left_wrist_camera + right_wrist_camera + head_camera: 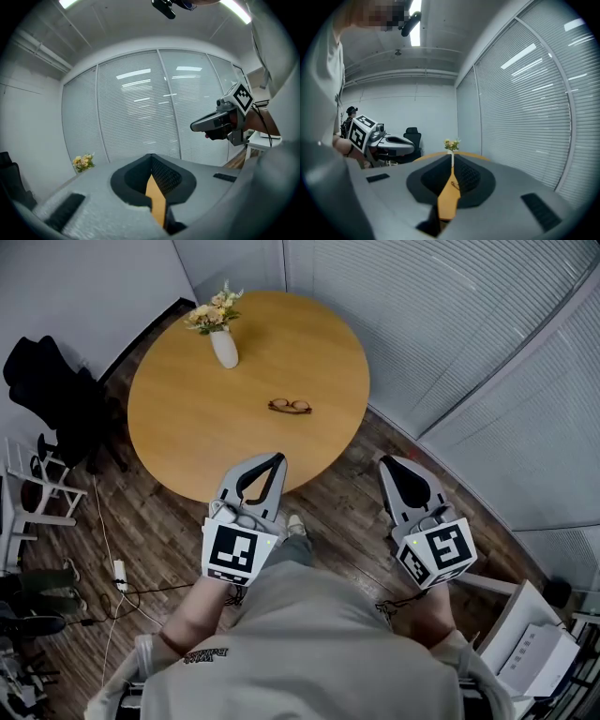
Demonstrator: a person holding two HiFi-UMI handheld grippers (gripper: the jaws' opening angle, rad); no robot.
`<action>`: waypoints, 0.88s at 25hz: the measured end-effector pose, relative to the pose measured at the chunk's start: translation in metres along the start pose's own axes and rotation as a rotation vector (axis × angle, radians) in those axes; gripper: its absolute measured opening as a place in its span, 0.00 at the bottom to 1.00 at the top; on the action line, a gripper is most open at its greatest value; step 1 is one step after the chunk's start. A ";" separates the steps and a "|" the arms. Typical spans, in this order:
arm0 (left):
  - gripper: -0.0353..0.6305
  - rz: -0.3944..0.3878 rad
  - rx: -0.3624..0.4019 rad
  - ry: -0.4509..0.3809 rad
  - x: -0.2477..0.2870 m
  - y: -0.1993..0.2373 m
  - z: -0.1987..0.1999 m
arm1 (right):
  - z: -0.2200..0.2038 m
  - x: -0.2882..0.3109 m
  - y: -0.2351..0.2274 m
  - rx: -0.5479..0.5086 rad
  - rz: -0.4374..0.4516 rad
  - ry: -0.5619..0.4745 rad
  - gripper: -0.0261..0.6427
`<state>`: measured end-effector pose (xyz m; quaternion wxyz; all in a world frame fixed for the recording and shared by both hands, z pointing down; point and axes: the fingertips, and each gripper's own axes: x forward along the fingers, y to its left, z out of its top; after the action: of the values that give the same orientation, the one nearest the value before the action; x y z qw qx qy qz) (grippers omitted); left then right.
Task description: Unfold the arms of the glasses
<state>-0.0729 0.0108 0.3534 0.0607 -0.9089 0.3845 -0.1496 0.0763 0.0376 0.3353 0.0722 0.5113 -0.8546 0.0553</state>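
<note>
The glasses [290, 407] lie folded, dark-rimmed, on the round wooden table [187, 427], right of its middle. Both grippers hover off the table's near edge, over the floor, pointing toward the table. My left gripper [278, 457] is shut and empty, its tip at the table's rim. My right gripper [383, 461] is shut too, with nothing held, further right beside the rim. In the right gripper view the glasses [454, 185] show small through the narrow slit between the jaws, far ahead. The left gripper view shows only a strip of table top through its slit.
A white vase with flowers [223, 341] stands at the table's far left. A black chair [47, 390] and a white rack [28, 488] stand to the left, with cables and a power strip [119, 570] on the floor. Blinded glass walls [469, 334] curve round the right.
</note>
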 end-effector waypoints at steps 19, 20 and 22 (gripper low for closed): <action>0.09 0.031 -0.049 0.029 0.062 0.122 -0.029 | 0.026 0.146 -0.016 -0.017 0.051 0.031 0.09; 0.09 0.032 -0.050 0.030 0.062 0.125 -0.030 | 0.027 0.149 -0.016 -0.018 0.052 0.031 0.09; 0.09 0.035 -0.049 0.032 0.063 0.128 -0.031 | 0.028 0.154 -0.016 -0.019 0.055 0.031 0.09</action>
<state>-0.1285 -0.1239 0.3681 0.0348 -0.9007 0.4049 -0.1535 0.0168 -0.1082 0.3358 0.0887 0.4858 -0.8676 0.0574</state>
